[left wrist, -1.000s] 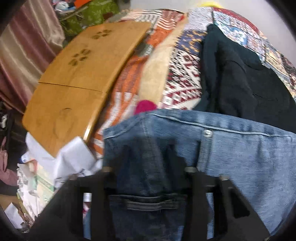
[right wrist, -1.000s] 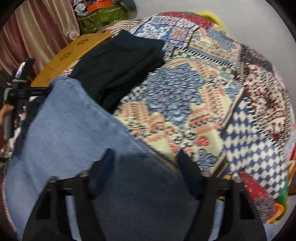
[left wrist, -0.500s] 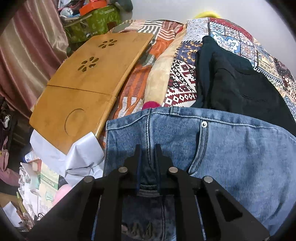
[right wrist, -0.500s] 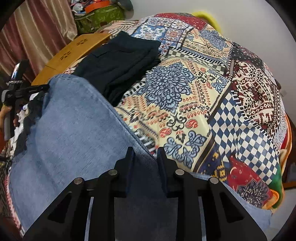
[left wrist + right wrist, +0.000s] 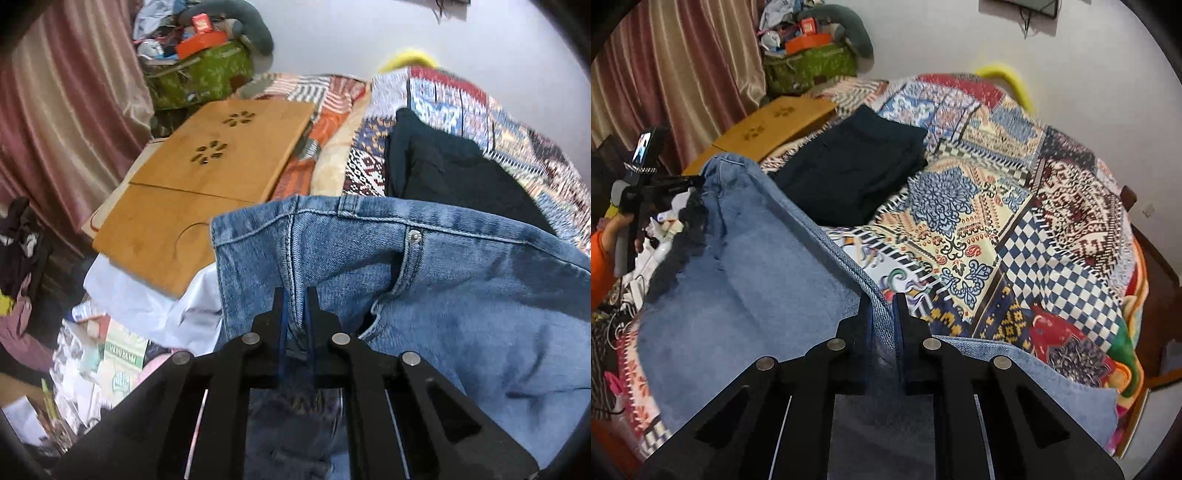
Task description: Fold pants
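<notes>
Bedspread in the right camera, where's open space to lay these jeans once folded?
The widest bare patch of bedspread lies right of the folded dark clothes and beyond the jeans, running to the far edge. The left side is crowded: wooden lap desk, then clutter past the jeans' waistband.

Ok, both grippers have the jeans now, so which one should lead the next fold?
Probably the left. The left gripper is clamped on the waistband end of the jeans, off the bed's edge over floor clutter. The right gripper pinches their side seam over the patchwork quilt and can anchor.
</notes>
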